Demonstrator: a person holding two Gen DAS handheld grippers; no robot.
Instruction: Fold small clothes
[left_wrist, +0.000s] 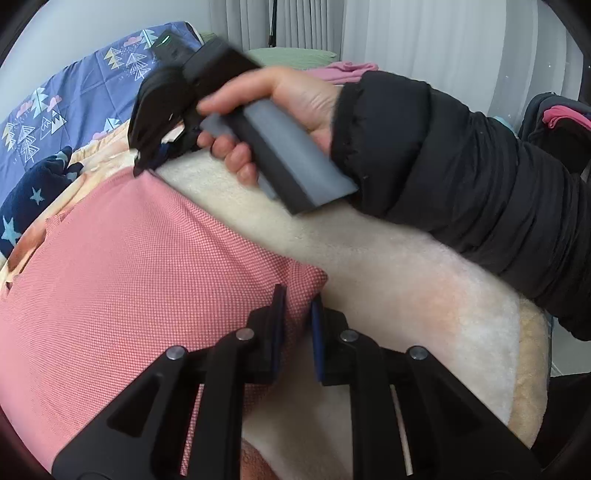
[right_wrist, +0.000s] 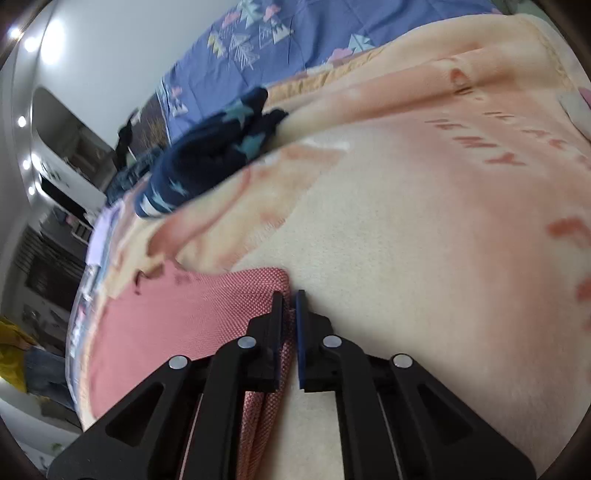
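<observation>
Left claw: the left gripper (left_wrist: 298, 308) has its jaws drawn in on a corner of the pink garment (left_wrist: 122, 266), with knit cloth bunched in the narrow gap between the blue pads (left_wrist: 317, 325).
Right claw: the right gripper (right_wrist: 289, 308) is clamped on another corner of the same pink garment (right_wrist: 177, 317); a doubled edge of the cloth runs down between its jaws. In the left view the right gripper (left_wrist: 147, 162) is seen from outside, its tips touching the garment's far corner.
Why held so: each claw pinches one corner along the same edge, which I judge to be the hold for lifting that edge and carrying it over to make a fold.
Where the garment lies: spread fairly flat on the cream and peach fleece blanket (right_wrist: 424, 258) that covers the bed, with both pinched corners on its right-hand edge.
Right hand: the bare hand (left_wrist: 280, 107) wraps the grey handle, with a black padded sleeve (left_wrist: 461, 177) behind it.
Further out: a navy star-print garment (right_wrist: 218, 147) lies crumpled near the blanket's edge, well apart from the pink one; the blue tree-print sheet (left_wrist: 81, 88) lies beyond.
Hidden or unclear: the garment's left and lower parts are cut off by the frame and the gripper bodies, so its kind cannot be told. It is probably already folded once, judging by the doubled edge, but blur in the right view leaves that unsure.
</observation>
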